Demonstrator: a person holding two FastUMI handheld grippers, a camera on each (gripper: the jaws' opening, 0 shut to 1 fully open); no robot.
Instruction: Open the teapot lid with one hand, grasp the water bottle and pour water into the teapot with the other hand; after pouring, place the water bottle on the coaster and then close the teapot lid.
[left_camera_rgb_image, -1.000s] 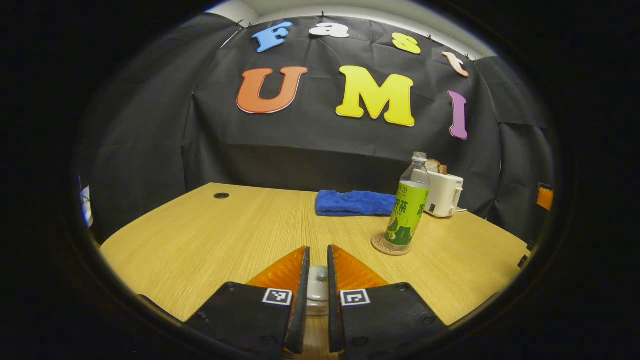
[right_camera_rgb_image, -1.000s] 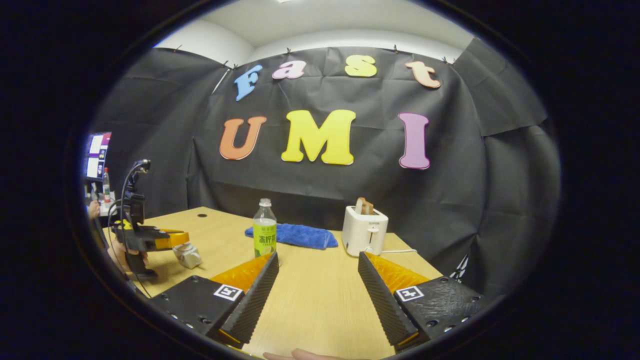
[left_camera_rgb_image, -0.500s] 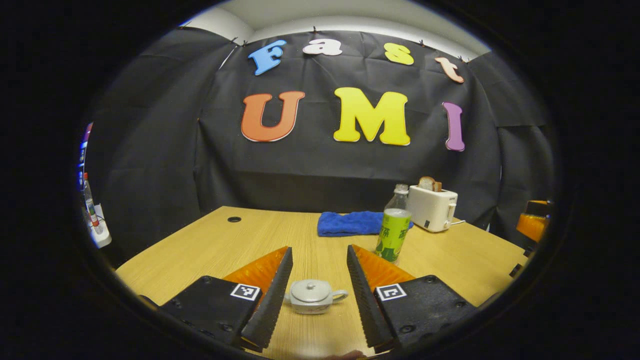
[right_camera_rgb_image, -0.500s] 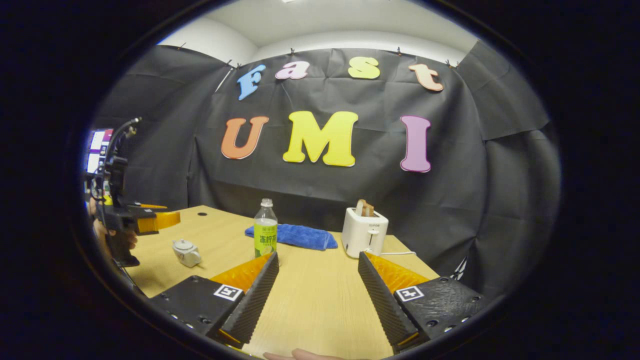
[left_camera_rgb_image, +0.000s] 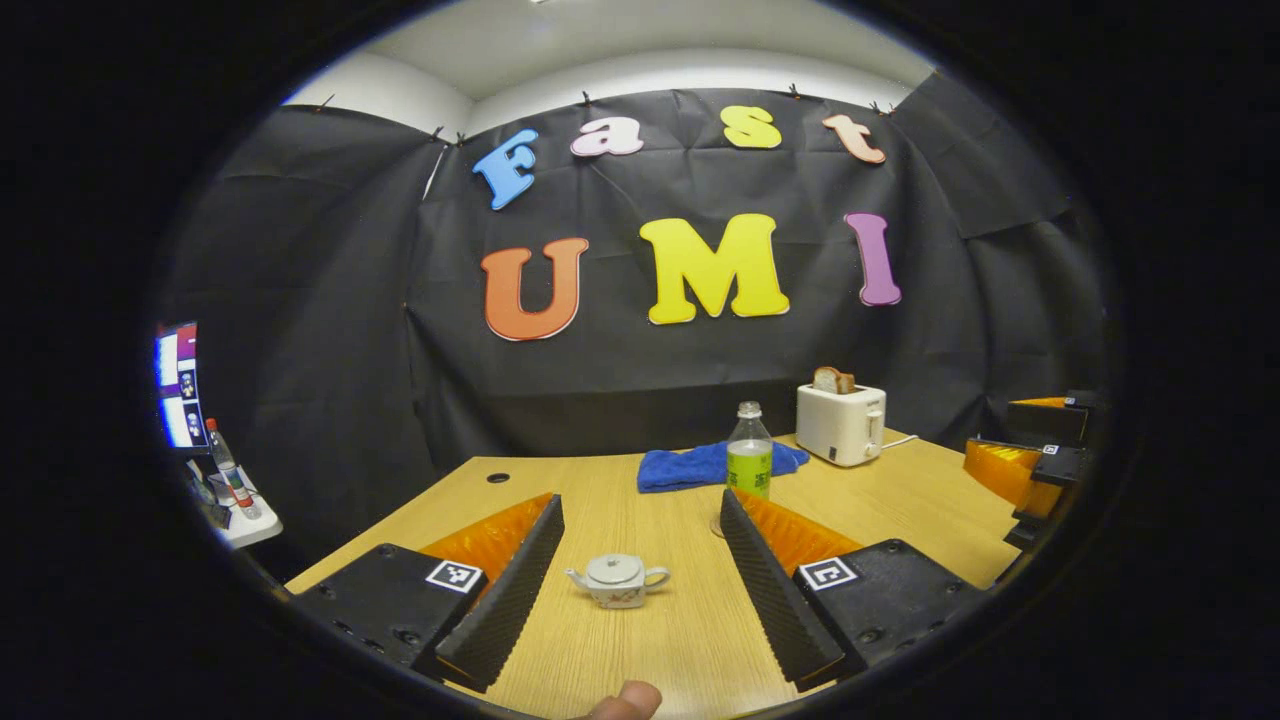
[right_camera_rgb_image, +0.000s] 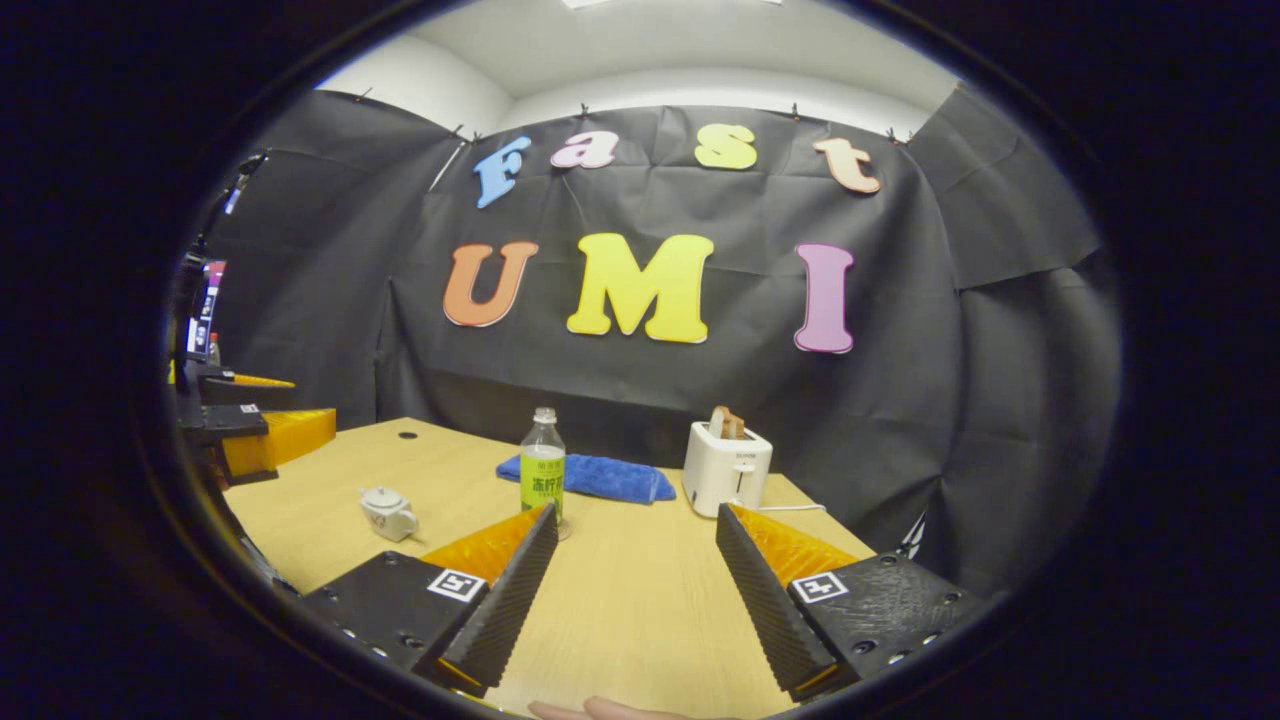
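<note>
A small white teapot (left_camera_rgb_image: 618, 580) stands on the wooden table (left_camera_rgb_image: 900, 510) with its lid on. My left gripper (left_camera_rgb_image: 640, 500) is open and well back from it, nothing between its fingers. The green-labelled water bottle (left_camera_rgb_image: 748, 465) stands upright farther back, with a sliver of the coaster (left_camera_rgb_image: 714, 526) showing at its foot. In the right gripper view my right gripper (right_camera_rgb_image: 635, 512) is open and holds nothing; the bottle (right_camera_rgb_image: 543, 478) is just beyond its left finger and the teapot (right_camera_rgb_image: 388, 512) lies off to the left. The left gripper (right_camera_rgb_image: 285, 405) hangs at the far left edge there.
A folded blue cloth (left_camera_rgb_image: 700, 465) and a white toaster (left_camera_rgb_image: 840, 425) with bread in it sit at the back of the table. The right gripper (left_camera_rgb_image: 990, 435) shows at the right edge of the left gripper view. A thumb tip (left_camera_rgb_image: 625, 700) pokes in at the bottom.
My left gripper was shut on the teapot lid's knob; it has opened, let go with the lid on the pot, and drawn back and up. The right gripper has hardly moved.
</note>
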